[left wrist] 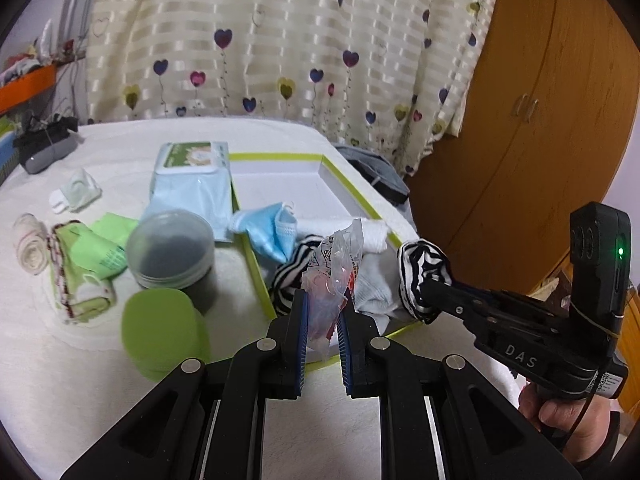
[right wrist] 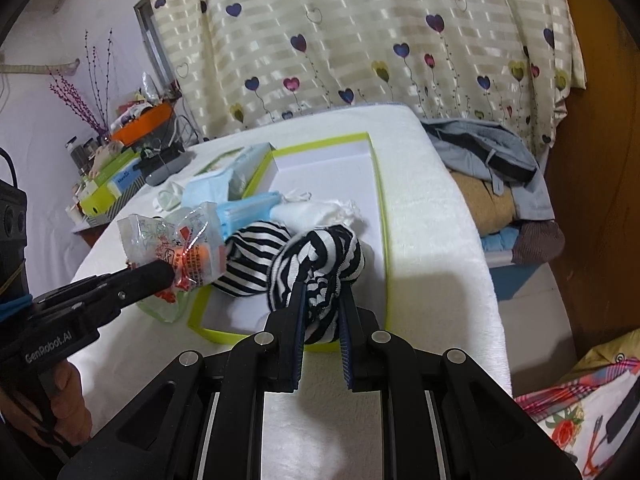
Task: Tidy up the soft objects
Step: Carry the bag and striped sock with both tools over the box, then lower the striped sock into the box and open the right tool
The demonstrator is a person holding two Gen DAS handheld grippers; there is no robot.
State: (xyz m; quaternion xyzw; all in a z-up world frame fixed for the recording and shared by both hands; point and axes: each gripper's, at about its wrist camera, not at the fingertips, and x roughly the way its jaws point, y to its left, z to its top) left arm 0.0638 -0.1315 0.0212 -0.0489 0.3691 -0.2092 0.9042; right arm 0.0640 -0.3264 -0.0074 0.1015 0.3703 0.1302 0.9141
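Left wrist view, from left to right: a rolled cream cloth [left wrist: 29, 245] lies at the far left of the white towel-covered surface [left wrist: 120, 380], just beside a folded green-and-white cloth [left wrist: 82, 280]; behind them lies a crumpled white mask [left wrist: 78, 191]. Nearer the middle stands a translucent round container [left wrist: 172, 250] with a green disc [left wrist: 162, 334] in front of it, and behind it a pale blue pack [left wrist: 191, 184] leans over the edge of a shallow white tray with a lime-green rim [left wrist: 352, 192]. A blue face mask [left wrist: 268, 232] drapes over the tray's near left rim. The left gripper [left wrist: 323, 312] is clamped on a clear crinkled plastic packet [left wrist: 334, 264] with red print, held above the tray's near corner. To its right, inside the tray, lie a striped black-and-white cloth [left wrist: 294, 264] and a white cloth [left wrist: 374, 280]. Farther right, the right gripper [left wrist: 424, 288], held by a hand [left wrist: 560, 420], is closed on a second striped black-and-white bundle [left wrist: 422, 268] over the tray's near right edge. Right wrist view: the same packet [right wrist: 172, 240] appears at left in the left gripper [right wrist: 160, 272], and the striped bundle [right wrist: 316, 264] sits pinched between the right gripper's [right wrist: 322, 320] blue pads above the tray [right wrist: 380, 208].
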